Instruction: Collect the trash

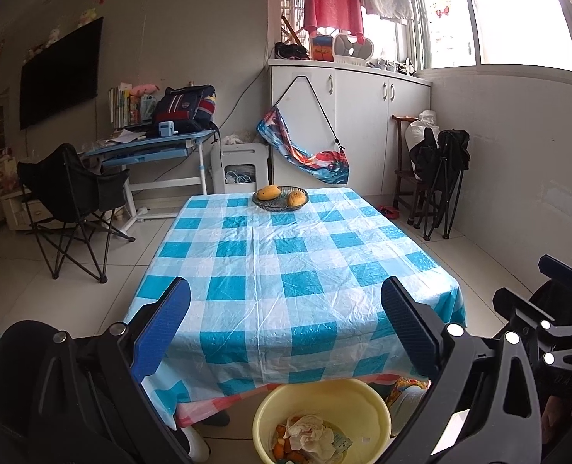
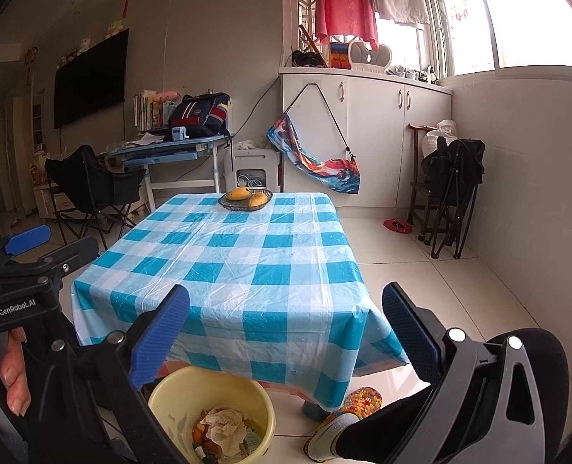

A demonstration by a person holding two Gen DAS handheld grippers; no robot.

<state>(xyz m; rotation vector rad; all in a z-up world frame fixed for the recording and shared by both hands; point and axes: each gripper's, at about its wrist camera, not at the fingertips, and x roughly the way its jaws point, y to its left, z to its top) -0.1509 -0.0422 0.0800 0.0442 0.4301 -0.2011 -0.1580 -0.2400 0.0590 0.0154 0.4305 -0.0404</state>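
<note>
A yellow plastic bin (image 1: 322, 398) stands on the floor at the table's near edge; it also shows in the right wrist view (image 2: 211, 394). Crumpled tissue (image 1: 309, 435) and orange peels lie inside it, also seen from the right (image 2: 222, 425). My left gripper (image 1: 286, 328) is open and empty, held above the bin and the table's near end. My right gripper (image 2: 286, 332) is open and empty, a little to the right of the bin. The right gripper's body shows at the right edge of the left wrist view (image 1: 556, 309).
A low table with a blue checked cloth (image 1: 297, 263) fills the middle. A glass dish with two mangoes (image 1: 281, 197) sits at its far end. A folding chair (image 1: 69, 201) stands left. Folded chairs (image 1: 440, 178) lean at the right wall. My slippered foot (image 2: 348, 417) is by the table leg.
</note>
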